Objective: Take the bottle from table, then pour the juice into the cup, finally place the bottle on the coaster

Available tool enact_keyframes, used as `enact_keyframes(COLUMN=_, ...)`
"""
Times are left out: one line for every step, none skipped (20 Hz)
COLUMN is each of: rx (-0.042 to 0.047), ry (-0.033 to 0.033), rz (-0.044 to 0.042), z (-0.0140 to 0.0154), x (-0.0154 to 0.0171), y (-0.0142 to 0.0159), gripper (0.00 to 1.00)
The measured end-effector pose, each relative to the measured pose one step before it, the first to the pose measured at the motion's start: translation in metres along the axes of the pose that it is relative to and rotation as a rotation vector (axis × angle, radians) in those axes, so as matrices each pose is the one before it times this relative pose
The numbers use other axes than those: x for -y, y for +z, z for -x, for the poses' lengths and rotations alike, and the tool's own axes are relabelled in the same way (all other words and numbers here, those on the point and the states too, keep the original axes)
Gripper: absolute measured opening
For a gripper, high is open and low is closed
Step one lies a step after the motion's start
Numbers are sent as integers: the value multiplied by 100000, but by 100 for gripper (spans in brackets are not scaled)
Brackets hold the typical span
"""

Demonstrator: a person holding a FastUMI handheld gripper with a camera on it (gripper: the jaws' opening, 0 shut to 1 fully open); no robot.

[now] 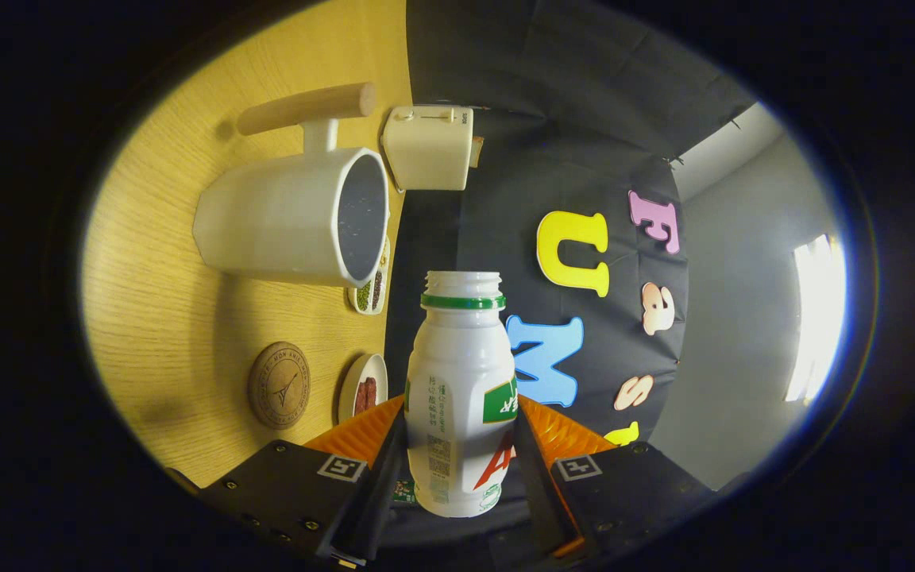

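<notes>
Bottle [461, 397] first: it sits clamped between my gripper's [461, 445] two fingers, both pressing its sides around the label, with the open neck and green collar pointing straight ahead at twelve o'clock. No cap is on it, so whatever is inside is free to run out as soon as the mouth drops.

I judge I'm at the pouring step. The whole scene is rolled: the table [164, 318] stands like a wall off to my nine o'clock, so my wrist looks turned well over onto its side, with the bottle lying roughly level and its mouth aimed at the booth wall, not at the table. The bottle is off the table, carried in the air.

The cup [283, 218], a white one with a wooden handle, stands on the table at about ten o'clock from the bottle mouth, its opening facing across toward the neck but apart from it. To pour well, I think I should bring the neck closer over that opening before tipping further, roll slowly, and keep my squeeze steady so the smooth plastic doesn't slip. The mouth is narrow, so a gentle tilt should give a clean stream.

Beyond the cup, at eleven o'clock, is a cream box [428, 147]. Two small snack dishes [364, 389] lie near the cup's foot, and the round coaster [279, 385] waits at nine o'clock beside the nearer dish, bare and ready for the bottle afterward.
</notes>
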State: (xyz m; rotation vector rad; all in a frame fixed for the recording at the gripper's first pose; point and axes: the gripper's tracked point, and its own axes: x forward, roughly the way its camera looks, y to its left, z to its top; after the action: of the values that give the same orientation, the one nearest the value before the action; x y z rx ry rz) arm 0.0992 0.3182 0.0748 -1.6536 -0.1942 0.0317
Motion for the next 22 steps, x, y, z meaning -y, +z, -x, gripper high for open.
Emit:
enact_keyframes(rx=25, ry=-92, rz=570, z=-77, x=-1, y=4, gripper=72)
enact_keyframes(rx=-10, ry=-130, rz=425, z=-42, x=13, y=14, gripper=72)
enact_keyframes(rx=-89, ry=-169, rz=468, z=58, x=35, y=48, gripper=72)
enact_keyframes(rx=33, ry=-166, rz=578, z=-82, x=92, y=-54, gripper=72)
enact_keyframes(rx=7, ry=-202, rz=803, z=-97, x=44, y=95, gripper=72)
enact_keyframes(rx=-185, ry=-540, rz=993, z=37, x=201, y=-41, gripper=72)
enact_keyframes(rx=54, ry=-374, rz=1065, z=-109, x=33, y=82, gripper=72)
enact_keyframes(rx=-26, ry=-174, rz=775, z=7, x=32, y=-37, gripper=72)
enact_keyframes(rx=205, ry=-192, rz=800, z=-80, x=78, y=-3, gripper=72)
enact_keyframes(rx=-93, ry=94, rz=898, z=24, x=-16, y=70, gripper=72)
enact_keyframes(rx=-29, ry=-154, rz=425, z=-58, x=74, y=-49, gripper=71)
enact_keyframes(rx=141, ry=-137, rz=-446, z=16, x=19, y=21, gripper=71)
enact_keyframes(rx=473, ry=17, rz=-372, z=-87, x=-29, y=99, gripper=71)
enact_keyframes(rx=33, ry=-249, rz=28, z=17, x=28, y=20, gripper=71)
enact_keyframes(rx=-5, ry=-110, rz=376, z=-28, x=39, y=-51, gripper=71)
enact_keyframes(rx=35, ry=-248, rz=577, z=46, x=26, y=30, gripper=71)
enact_keyframes(rx=52, ry=-392, rz=552, z=-89, x=91, y=-38, gripper=71)
enact_keyframes(rx=78, ry=-237, rz=483, z=-4, x=45, y=-6, gripper=71)
enact_keyframes(rx=86, ry=-110, rz=371, z=-37, x=-6, y=29, gripper=71)
enact_keyframes(rx=39, ry=-46, rz=431, z=4, x=20, y=-7, gripper=71)
enact_keyframes(rx=43, ry=-157, rz=622, z=-22, x=47, y=18, gripper=71)
enact_keyframes(rx=16, ry=-310, rz=390, z=-4, x=69, y=-29, gripper=71)
